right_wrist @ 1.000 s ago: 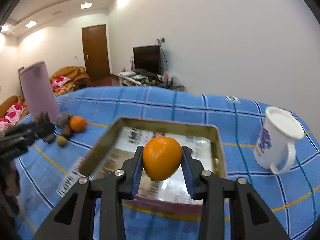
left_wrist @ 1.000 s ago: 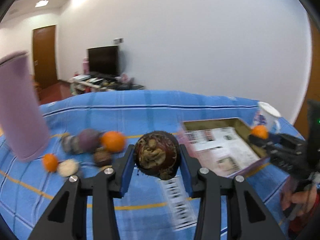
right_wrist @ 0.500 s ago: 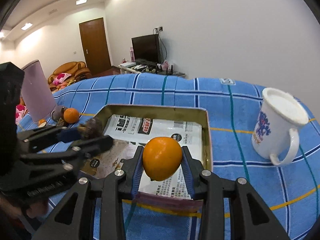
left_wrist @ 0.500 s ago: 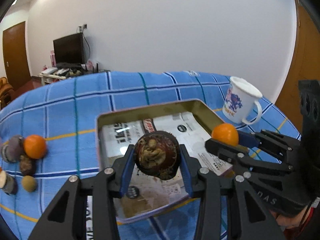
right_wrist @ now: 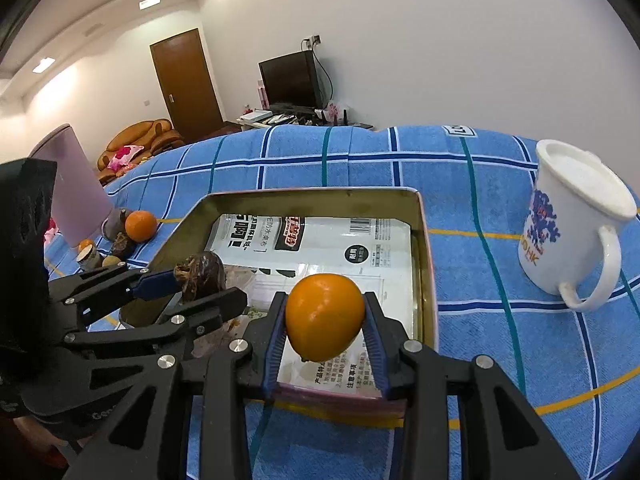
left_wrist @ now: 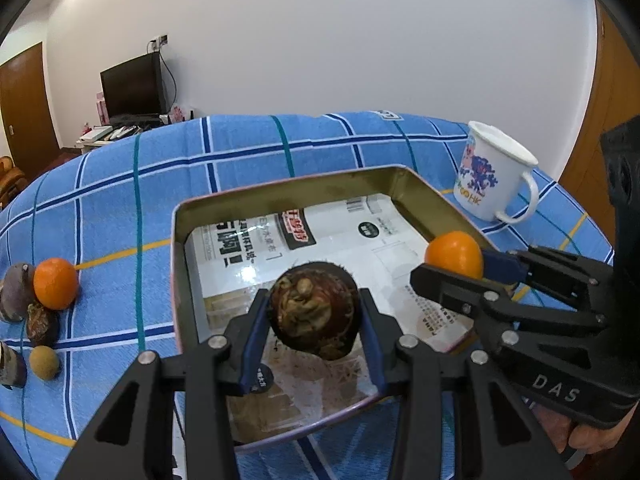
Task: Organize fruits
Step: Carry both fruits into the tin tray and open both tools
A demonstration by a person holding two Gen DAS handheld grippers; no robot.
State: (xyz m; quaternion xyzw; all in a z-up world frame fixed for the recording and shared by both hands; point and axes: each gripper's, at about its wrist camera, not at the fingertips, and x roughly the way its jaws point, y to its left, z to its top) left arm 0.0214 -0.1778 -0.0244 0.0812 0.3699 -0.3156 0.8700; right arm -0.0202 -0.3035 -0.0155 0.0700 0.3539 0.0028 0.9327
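Note:
My left gripper (left_wrist: 314,316) is shut on a dark brown mangosteen (left_wrist: 314,314) and holds it above the near left part of a metal tray (left_wrist: 280,188) lined with printed paper. My right gripper (right_wrist: 325,328) is shut on an orange (right_wrist: 324,328) and holds it above the tray's (right_wrist: 312,194) near right part. The orange (left_wrist: 454,254) and right gripper show at the right of the left wrist view. The mangosteen (right_wrist: 202,274) shows at the left of the right wrist view. Several loose fruits lie left of the tray, among them an orange (left_wrist: 55,283).
A white mug (right_wrist: 576,224) stands right of the tray, also in the left wrist view (left_wrist: 494,176). A pink cylinder (right_wrist: 74,192) stands at the far left behind the loose fruits (right_wrist: 140,226). A blue checked cloth (left_wrist: 248,152) covers the table.
Both grippers have moved in closer over the tray, each still holding its fruit. The left gripper swung right from the fruit pile to the tray.

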